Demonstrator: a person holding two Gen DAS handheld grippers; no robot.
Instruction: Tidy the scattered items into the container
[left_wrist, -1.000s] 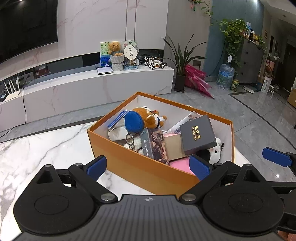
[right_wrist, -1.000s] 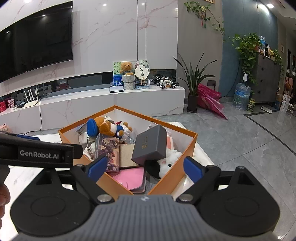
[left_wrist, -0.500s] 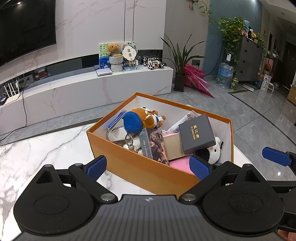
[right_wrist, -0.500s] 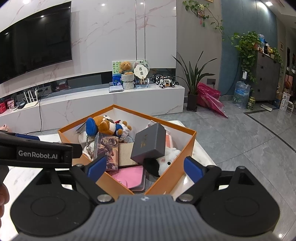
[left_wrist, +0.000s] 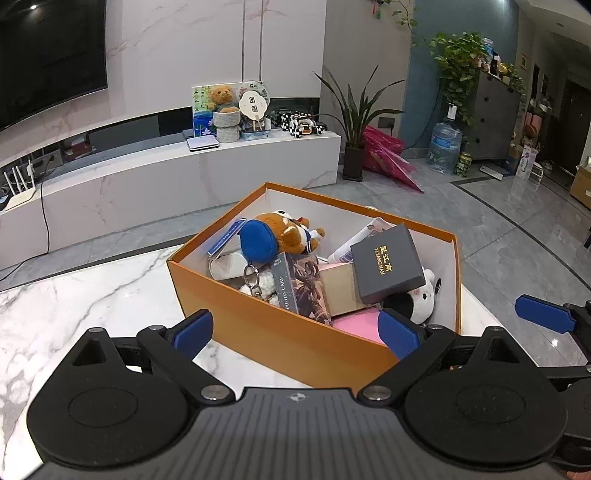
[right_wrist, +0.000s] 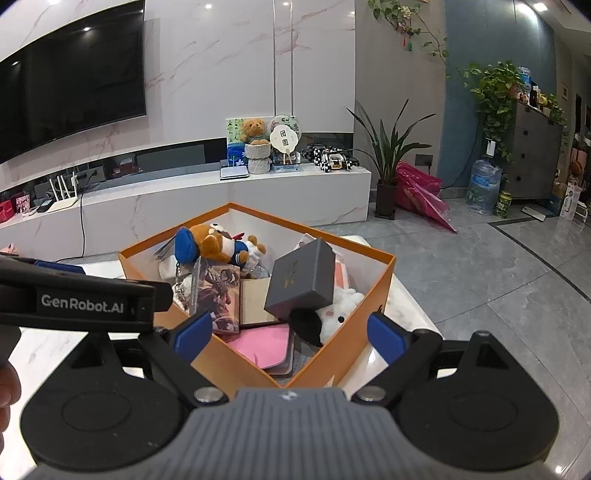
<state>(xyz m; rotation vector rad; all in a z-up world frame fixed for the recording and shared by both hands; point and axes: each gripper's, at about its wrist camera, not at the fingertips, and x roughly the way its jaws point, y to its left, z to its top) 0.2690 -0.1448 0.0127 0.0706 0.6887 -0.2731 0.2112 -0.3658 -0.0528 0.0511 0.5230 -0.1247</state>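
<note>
Change: nothing has moved.
Left gripper: spread wide, empty.
Right gripper: spread wide, empty.
Orange cardboard box: on white marble table, full.

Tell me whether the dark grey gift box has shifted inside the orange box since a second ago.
No. The dark grey gift box leans on the same items, equally near the orange box wall.
</note>
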